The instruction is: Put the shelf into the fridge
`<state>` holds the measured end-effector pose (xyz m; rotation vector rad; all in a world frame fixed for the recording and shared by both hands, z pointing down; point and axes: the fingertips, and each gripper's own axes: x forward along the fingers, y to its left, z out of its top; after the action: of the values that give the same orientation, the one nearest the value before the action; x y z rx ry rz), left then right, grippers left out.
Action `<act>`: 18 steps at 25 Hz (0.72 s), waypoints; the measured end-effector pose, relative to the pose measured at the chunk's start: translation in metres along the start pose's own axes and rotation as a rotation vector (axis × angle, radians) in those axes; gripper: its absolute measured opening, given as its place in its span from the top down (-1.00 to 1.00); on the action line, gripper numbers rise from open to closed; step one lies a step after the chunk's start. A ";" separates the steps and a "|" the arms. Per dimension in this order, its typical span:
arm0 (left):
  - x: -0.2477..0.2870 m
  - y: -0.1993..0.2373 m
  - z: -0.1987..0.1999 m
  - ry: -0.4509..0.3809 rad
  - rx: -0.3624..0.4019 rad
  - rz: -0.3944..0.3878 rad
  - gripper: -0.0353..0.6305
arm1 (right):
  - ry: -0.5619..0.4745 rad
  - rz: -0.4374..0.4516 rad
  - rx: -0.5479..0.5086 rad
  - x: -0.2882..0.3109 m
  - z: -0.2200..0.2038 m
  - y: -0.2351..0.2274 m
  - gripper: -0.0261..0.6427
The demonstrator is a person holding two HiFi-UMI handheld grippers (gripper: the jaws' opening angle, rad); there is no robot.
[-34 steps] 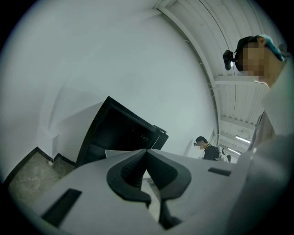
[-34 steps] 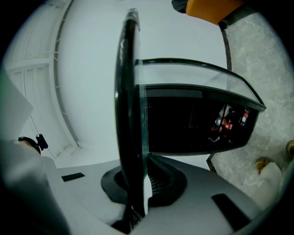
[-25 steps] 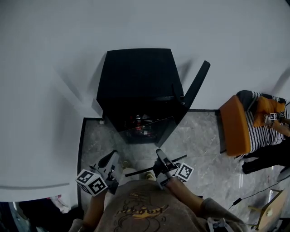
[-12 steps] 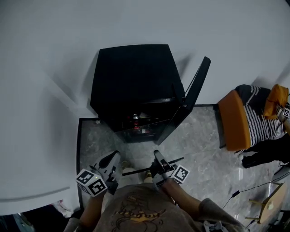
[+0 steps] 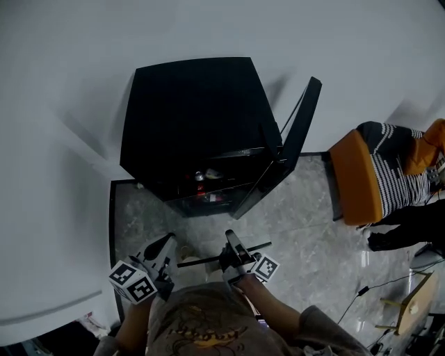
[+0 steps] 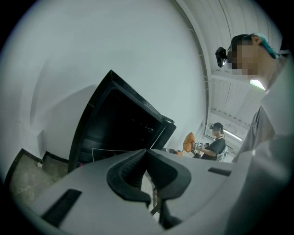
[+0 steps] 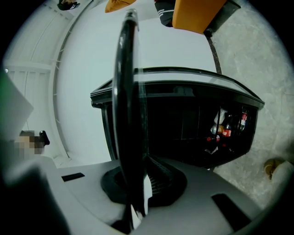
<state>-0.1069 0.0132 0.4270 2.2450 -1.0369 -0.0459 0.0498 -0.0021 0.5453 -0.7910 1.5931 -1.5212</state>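
Right claw (image 7: 138,180) and left claw (image 6: 147,153) both clamped on black-trimmed glass shelf (image 7: 127,92). Keep shelf level, square to open black fridge (image 5: 188,118), slide in straight.

The right gripper (image 7: 138,186) has its jaws closed on the shelf (image 7: 128,110), which shows edge-on as a dark strip running from the pads to the top of the frame. Behind it the black fridge (image 7: 183,137) stands open against a white wall (image 7: 87,55), with bottles (image 7: 226,126) inside at the right. Grey marbled floor (image 7: 262,64) and an orange seat (image 7: 195,13) fill the upper right.
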 end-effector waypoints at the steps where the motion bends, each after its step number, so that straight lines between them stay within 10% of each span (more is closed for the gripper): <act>1: 0.002 0.003 -0.001 -0.001 0.000 0.002 0.90 | -0.003 -0.001 0.002 0.001 0.000 -0.004 0.84; 18: 0.021 0.040 -0.011 0.026 -0.055 0.006 0.90 | -0.047 -0.047 0.006 0.030 0.003 -0.060 0.84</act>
<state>-0.1160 -0.0141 0.4629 2.1874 -1.0172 -0.0420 0.0326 -0.0345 0.6016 -0.8597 1.5446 -1.5288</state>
